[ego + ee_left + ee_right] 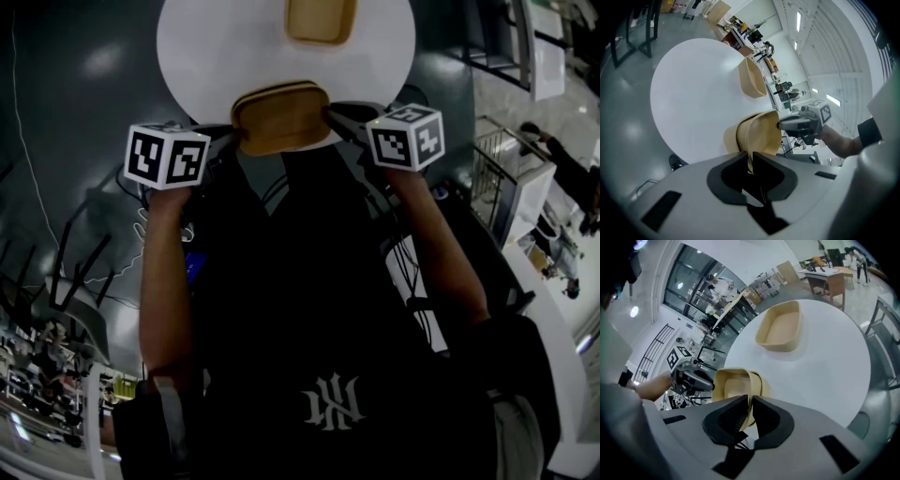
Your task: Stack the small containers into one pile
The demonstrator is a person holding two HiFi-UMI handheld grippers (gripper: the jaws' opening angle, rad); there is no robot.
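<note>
**Head view only.** Both grippers appear together, each with its marker cube, on the person's bare forearms. The left gripper [231, 139] and the right gripper [336, 116] flank the near container [281, 118] from opposite ends. This view does not show how the pads sit.

**Gripper views only.** Each looks along its own jaws and across to the other gripper. They also take in the room beyond the table: desks, glass walls and ceiling lights. The right gripper view looks into the far container [780, 329].

**Item 1, near container.** Tan, thin-walled, with rounded corners. It sits at the edge of the round white table [192, 52] closest to the person. Whether it rests on the tabletop or is raised off it cannot be told.

**Item 2, far container.** Same tan colour, a shallow rounded rectangle with its open side up. It stands on the table well apart from the first and nothing touches it.

**Item 3, left gripper.** Its jaws stand narrowly apart, with one end wall of the near container between them and the pads against it.

**Item 4, right gripper.** Its jaws stand equally narrow, clamped on the opposite wall of the same container.
</note>
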